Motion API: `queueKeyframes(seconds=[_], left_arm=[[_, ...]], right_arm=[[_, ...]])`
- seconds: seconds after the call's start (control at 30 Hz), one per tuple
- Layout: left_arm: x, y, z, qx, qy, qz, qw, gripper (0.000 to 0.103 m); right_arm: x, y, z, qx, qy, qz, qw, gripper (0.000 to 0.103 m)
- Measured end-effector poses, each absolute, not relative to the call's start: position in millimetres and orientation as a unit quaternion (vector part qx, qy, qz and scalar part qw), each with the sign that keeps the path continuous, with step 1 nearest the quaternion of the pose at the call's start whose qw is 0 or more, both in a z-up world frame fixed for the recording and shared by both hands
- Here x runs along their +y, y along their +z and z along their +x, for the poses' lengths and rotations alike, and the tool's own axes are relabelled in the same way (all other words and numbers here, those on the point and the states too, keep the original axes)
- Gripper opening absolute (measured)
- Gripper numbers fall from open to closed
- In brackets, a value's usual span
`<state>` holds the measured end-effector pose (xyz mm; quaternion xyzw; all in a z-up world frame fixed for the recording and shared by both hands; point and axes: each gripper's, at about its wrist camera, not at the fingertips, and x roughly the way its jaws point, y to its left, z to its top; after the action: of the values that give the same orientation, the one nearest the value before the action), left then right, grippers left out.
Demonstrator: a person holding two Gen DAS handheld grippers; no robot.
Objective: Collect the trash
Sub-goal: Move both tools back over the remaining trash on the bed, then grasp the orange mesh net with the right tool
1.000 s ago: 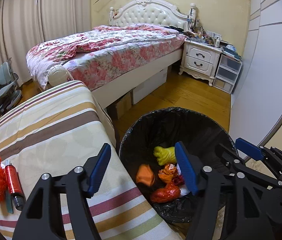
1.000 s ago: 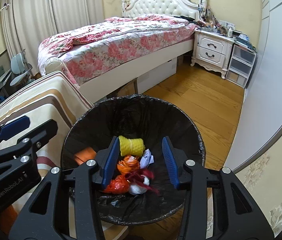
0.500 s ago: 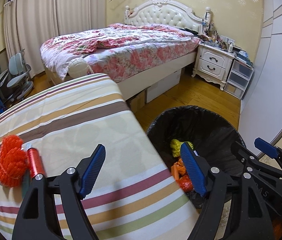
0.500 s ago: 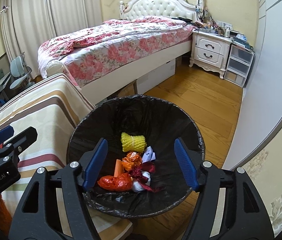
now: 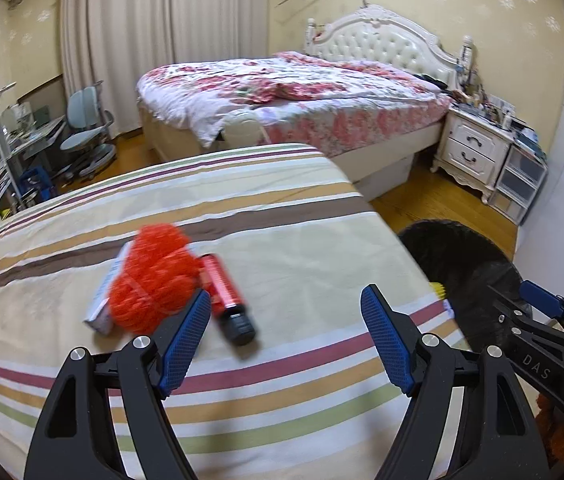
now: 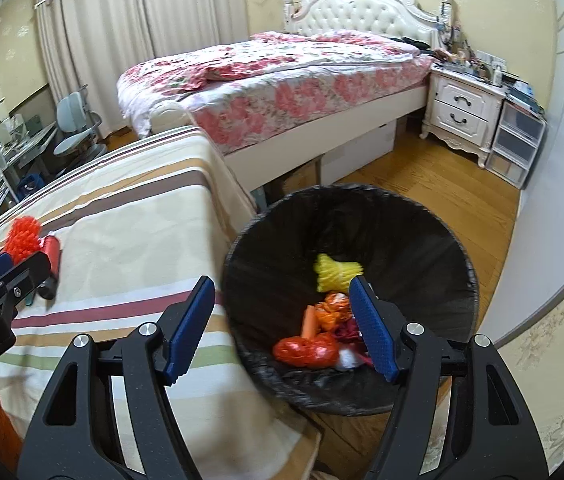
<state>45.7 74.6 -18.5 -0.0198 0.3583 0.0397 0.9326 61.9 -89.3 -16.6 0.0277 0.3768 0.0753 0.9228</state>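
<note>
An orange mesh ball, a red cylinder with a black cap and a small white box lie together on the striped cloth. My left gripper hovers open above the cloth with nothing between its fingers; the mesh ball and cylinder sit just beyond its left finger. My right gripper is open and holds nothing, straddling the near-left rim of the black-lined bin. In the bin lie a yellow mesh, an orange bag and a red bag.
The bin stands on the wooden floor against the cloth's right edge. A flowered bed and white nightstand lie beyond. A desk and chair are far left. Each wrist view shows the other gripper at its edge.
My left gripper swung left from over the bin to above the cloth, near the orange mesh and red cylinder. The right gripper's jaws widened and it shifted left to the bin's rim.
</note>
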Motion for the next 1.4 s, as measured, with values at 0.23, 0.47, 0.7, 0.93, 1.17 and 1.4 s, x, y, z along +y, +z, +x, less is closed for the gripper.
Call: queueKeyframes(seconds=[0.23,0.47,0.7,0.93,1.17,1.4], left_arm=[[131,-21,22,0.361,0.089,-0.046,0.927,0.075],[190,-25,-1,0.365,0.144,-0.068,0.917,0.076],[242,-26,-21,0.361,0.196,-0.091,0.907,0.076],[276,-26,-35,0.353,0.231,-0.1,0.901,0.076],[296,-34,-39,0.36,0.238,-0.118,0.894,0.076],[299,-38,-41,0.363,0.232,-0.126,0.894,0.076]], right_arm=[[-36,-6,54,0.374,0.122,0.005,0.919,0.068],[24,8,43,0.368,0.175,-0.02,0.913,0.068],[84,20,38,0.367,0.229,-0.031,0.901,0.069],[129,22,36,0.372,0.258,-0.036,0.891,0.077],[154,14,44,0.383,0.25,-0.051,0.888,0.076],[161,6,48,0.401,0.249,-0.045,0.881,0.06]])
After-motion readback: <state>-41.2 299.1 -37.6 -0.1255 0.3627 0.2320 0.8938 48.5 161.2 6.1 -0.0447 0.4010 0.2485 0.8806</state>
